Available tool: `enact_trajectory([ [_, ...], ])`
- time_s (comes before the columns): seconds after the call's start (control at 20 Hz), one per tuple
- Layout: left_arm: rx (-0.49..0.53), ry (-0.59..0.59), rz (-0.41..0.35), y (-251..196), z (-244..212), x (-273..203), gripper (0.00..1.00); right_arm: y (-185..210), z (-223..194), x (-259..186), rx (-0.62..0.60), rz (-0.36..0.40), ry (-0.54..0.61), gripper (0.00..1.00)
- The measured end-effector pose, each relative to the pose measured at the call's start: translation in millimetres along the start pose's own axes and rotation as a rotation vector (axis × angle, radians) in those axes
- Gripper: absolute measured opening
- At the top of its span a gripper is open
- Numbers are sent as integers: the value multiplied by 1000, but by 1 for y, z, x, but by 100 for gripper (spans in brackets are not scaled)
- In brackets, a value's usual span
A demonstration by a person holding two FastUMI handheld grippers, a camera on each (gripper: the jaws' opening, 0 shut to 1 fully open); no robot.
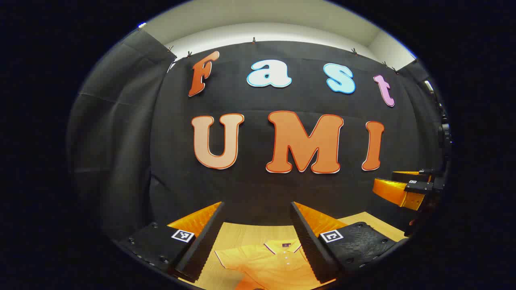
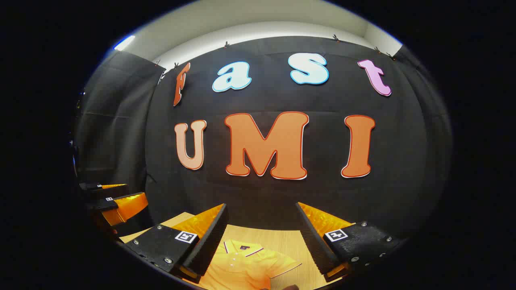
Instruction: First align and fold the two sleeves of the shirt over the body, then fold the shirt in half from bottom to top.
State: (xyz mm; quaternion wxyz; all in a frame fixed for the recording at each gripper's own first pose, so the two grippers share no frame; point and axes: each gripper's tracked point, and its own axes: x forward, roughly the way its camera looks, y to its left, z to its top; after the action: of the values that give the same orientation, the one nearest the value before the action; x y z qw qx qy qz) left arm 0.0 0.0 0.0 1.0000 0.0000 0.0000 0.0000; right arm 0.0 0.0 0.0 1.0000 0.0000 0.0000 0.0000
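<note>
Two views show us the same booth, and we go through them one at a time. In the left gripper view, we see our left gripper [image 1: 257, 235] at the bottom, with its two fingers [image 1: 203, 241] spread wide apart and nothing between them. Through the gap we see the yellow shirt [image 1: 270, 264] lying flat on the wooden table [image 1: 242, 235]. Its collar [image 1: 282, 245] points toward the black cloth wall [image 1: 262, 189], and it has small buttons under the collar. One short sleeve [image 1: 225, 259] sticks out to the side, with a thin dark line along its edge. The shirt sits below our fingers and they do not touch it. Far off at the right side we see the right gripper [image 1: 403, 187] up in the air, and its fingers look apart too. In the right gripper view, we see our right gripper [image 2: 262, 237] at the bottom, and its fingers [image 2: 211, 241] are also wide apart, holding nothing. The shirt [image 2: 246, 266] lies on the table [image 2: 286, 239] between them and a bit to the left, with its collar [image 2: 242, 246] toward the wall. One sleeve [image 2: 284, 264] reaches out flat to the right. At the left side we see the left gripper [image 2: 115, 197] held up above the table.
</note>
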Motion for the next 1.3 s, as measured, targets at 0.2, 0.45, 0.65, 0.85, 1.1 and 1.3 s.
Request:
enact_trajectory([
  [0.2, -117, 65, 23, 10, -19, -5, 98, -6, -11, -18, -28, -24, 36, 100],
  [0.45, -36, 51, 23, 2, -5, -16, 98, -21, -34, -43, 56, -55, 85, 100],
  [0.65, -56, 34, -26, -15, -3, -33, 98, -37, -32, -58, 65, -92, 46, 99],
  [0.85, -55, 23, -46, -25, -8, -48, 98, -49, -43, -65, 21, -118, 48, 100],
  [1.1, -17, 10, -47, -28, -9, -63, 98, -63, -41, -62, 25, -125, 0, 99],
  [1.3, 11, -14, -39, -33, -3, -80, 98, -97, -96, -55, 5, -182, 163, 100],
])
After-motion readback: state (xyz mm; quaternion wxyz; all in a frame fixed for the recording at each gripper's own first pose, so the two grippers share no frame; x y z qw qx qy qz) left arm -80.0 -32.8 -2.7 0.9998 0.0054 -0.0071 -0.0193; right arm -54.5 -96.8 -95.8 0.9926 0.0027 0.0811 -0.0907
